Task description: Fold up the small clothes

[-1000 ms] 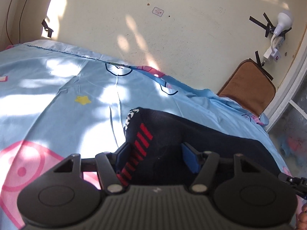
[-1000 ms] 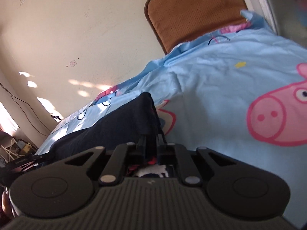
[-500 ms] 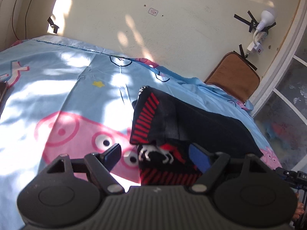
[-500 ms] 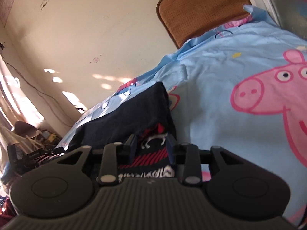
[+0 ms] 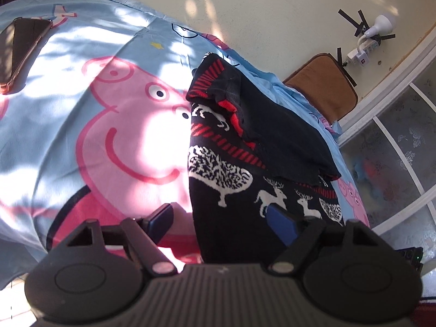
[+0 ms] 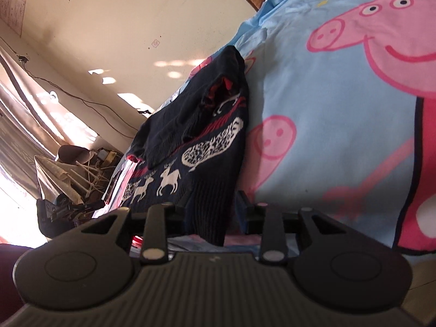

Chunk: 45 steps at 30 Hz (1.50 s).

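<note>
A small dark navy knitted sweater point(image 5: 245, 147) with white reindeer, white trees and red stripes lies on the blue cartoon-pig bedsheet point(image 5: 81, 109). Its sleeves and top part are folded over the body. My left gripper point(image 5: 220, 218) is open, its jaws straddling the sweater's near left hem corner without gripping. In the right wrist view the sweater point(image 6: 196, 141) lies ahead, and my right gripper point(image 6: 215, 204) is open with the ribbed hem corner between the spread jaws.
A dark phone point(image 5: 21, 51) lies on the sheet at far left. A brown cushion point(image 5: 324, 84) leans on the wall at the bed's far end, beside a white power strip point(image 5: 365, 49). A glass door point(image 5: 400, 147) stands on the right. Clutter point(image 6: 81, 169) lies beside the bed.
Both grippers let go of the sweater and pulled back toward the near hem. The right gripper opened. The folded top part now lies flat on the body.
</note>
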Each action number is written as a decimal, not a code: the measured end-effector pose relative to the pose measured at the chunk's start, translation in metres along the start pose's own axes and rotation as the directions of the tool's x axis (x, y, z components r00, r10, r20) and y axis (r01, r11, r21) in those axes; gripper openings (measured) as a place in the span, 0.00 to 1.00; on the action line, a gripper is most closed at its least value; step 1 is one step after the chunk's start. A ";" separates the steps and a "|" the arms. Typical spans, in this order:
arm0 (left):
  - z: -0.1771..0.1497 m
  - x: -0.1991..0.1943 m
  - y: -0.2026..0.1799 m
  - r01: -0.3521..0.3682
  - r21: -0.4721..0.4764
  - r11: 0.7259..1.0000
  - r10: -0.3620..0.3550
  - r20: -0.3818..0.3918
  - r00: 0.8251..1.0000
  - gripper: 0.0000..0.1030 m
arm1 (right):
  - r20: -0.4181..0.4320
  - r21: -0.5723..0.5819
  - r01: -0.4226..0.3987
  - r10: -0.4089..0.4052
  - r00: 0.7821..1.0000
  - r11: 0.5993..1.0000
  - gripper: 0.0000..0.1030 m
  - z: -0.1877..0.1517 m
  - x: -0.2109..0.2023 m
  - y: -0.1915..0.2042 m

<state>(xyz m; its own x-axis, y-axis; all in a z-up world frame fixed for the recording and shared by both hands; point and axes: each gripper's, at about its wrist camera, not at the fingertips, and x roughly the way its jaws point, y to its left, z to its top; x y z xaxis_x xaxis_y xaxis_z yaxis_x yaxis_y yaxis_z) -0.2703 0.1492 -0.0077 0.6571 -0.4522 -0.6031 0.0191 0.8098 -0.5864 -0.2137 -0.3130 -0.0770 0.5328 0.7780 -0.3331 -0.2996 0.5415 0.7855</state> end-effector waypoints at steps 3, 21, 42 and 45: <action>-0.012 -0.002 -0.005 -0.001 0.006 1.000 0.001 -0.018 1.000 0.74 | -0.037 -0.001 -0.021 0.021 0.999 1.000 0.32 -0.008 0.006 0.001; 0.057 0.008 -0.002 0.254 -0.199 0.946 -0.222 0.168 0.960 0.06 | 0.203 -0.147 -0.182 0.209 0.957 0.972 0.08 0.084 0.019 0.042; 0.158 0.087 -0.068 0.095 0.026 0.995 -0.098 0.279 0.955 0.41 | 0.274 -0.209 0.079 -0.019 0.961 0.975 0.32 0.140 0.128 0.100; 0.144 0.108 -0.094 0.018 0.155 0.988 -0.058 0.257 0.965 0.42 | 0.204 -0.281 0.084 -0.026 0.979 0.956 0.27 0.126 0.155 0.110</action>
<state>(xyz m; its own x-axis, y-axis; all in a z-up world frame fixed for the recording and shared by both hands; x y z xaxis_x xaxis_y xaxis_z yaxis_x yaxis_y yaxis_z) -0.0925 0.0778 0.0599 0.8264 -0.3871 -0.4089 0.1477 0.8498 -0.5061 -0.0641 -0.1729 0.0241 0.6909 0.6821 -0.2396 -0.4642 0.6726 0.5763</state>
